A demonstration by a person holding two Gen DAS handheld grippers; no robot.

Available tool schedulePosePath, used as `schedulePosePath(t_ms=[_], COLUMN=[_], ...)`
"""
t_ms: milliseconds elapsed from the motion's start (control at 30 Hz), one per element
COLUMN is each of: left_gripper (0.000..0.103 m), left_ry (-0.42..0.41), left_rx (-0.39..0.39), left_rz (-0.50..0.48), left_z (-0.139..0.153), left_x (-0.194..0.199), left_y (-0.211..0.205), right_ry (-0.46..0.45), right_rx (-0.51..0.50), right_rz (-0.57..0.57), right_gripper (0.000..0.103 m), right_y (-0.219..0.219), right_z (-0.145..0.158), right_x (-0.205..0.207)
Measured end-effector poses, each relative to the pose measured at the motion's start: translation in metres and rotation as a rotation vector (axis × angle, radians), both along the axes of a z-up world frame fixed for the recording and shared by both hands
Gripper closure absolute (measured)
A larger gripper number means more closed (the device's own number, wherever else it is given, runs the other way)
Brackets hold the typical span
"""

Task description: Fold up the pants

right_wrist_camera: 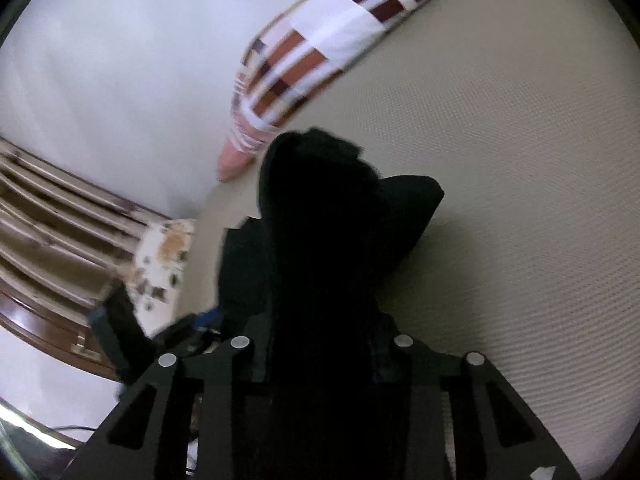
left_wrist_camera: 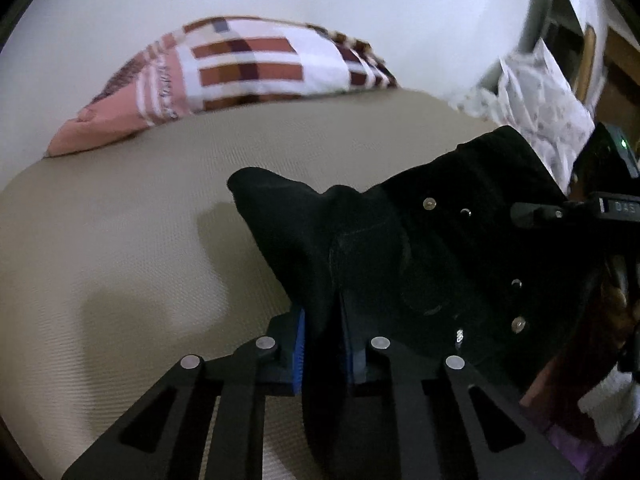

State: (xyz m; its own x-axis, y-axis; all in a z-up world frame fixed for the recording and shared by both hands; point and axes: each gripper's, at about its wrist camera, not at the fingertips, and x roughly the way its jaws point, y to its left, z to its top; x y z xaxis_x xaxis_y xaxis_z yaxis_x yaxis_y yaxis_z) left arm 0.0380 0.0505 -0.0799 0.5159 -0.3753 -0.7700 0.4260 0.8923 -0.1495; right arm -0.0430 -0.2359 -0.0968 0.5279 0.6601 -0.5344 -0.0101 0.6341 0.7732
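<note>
Over the beige bed, with its checked pillow at the far edge, you hold the black pants lifted, your left gripper and right gripper each pinching a bunch of cloth, so you seem mid-carry and next need to lay them flat, edges matched

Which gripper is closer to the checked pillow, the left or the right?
Hard to tell. Both the left gripper and the right gripper grip the black pants, well short of the checked pillow.
</note>
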Motion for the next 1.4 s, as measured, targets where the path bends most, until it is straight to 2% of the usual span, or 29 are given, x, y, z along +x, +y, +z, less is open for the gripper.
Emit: schedulePosePath(t_ms=[133, 300, 533, 600, 700, 767, 800, 933, 1100, 1233, 1300, 1333, 1400], left_gripper=[0.088, 0.088, 0.09, 0.096, 0.096, 0.096, 0.096, 0.096, 0.095, 0.094, 0.093, 0.092, 0.085], left_ry=[-0.04, -0.108, -0.198, -0.237, -0.287, -0.246, -0.231, -0.17, -0.043, 0.066, 0.093, 0.097, 0.086], left_rx=[-0.02, 0.007, 0.066, 0.065, 0.093, 0.054, 0.038, 0.009, -0.038, -0.046, -0.034, -0.023, -0.004], left_rz=[0.068, 0.18, 0.326, 0.359, 0.393, 0.434, 0.45, 0.479, 0.492, 0.476, 0.468, 0.469, 0.473], left_z=[0.022, 0.049, 0.074, 0.08, 0.09, 0.085, 0.081, 0.055, 0.01, -0.019, -0.026, -0.027, -0.024], left_x=[0.013, 0.043, 0.097, 0.112, 0.138, 0.16, 0.165, 0.163, 0.147, 0.136, 0.132, 0.13, 0.127], left_y=[0.029, 0.084, 0.166, 0.187, 0.21, 0.229, 0.238, 0.255, 0.255, 0.249, 0.245, 0.244, 0.24], right_ry=[-0.041, -0.091, -0.091, -0.084, -0.078, -0.08, -0.085, -0.057, -0.012, 0.011, 0.014, 0.016, 0.008], right_rx=[0.062, 0.099, 0.19, 0.191, 0.183, 0.167, 0.105, -0.023, -0.042, -0.009, -0.007, -0.025, -0.081], right_rz=[0.041, 0.11, 0.175, 0.198, 0.238, 0.256, 0.245, 0.193, 0.158, 0.129, 0.126, 0.122, 0.101], right_gripper=[0.074, 0.075, 0.076, 0.076, 0.077, 0.077, 0.077, 0.078, 0.079, 0.078, 0.076, 0.069, 0.064], right_y=[0.027, 0.079, 0.165, 0.19, 0.225, 0.243, 0.252, 0.238, 0.213, 0.206, 0.205, 0.206, 0.205], right_z=[0.027, 0.049, 0.045, 0.041, 0.033, 0.026, 0.022, 0.003, -0.023, -0.037, -0.038, -0.037, -0.029], right_x=[0.016, 0.055, 0.14, 0.166, 0.197, 0.214, 0.224, 0.238, 0.23, 0.226, 0.231, 0.231, 0.223])
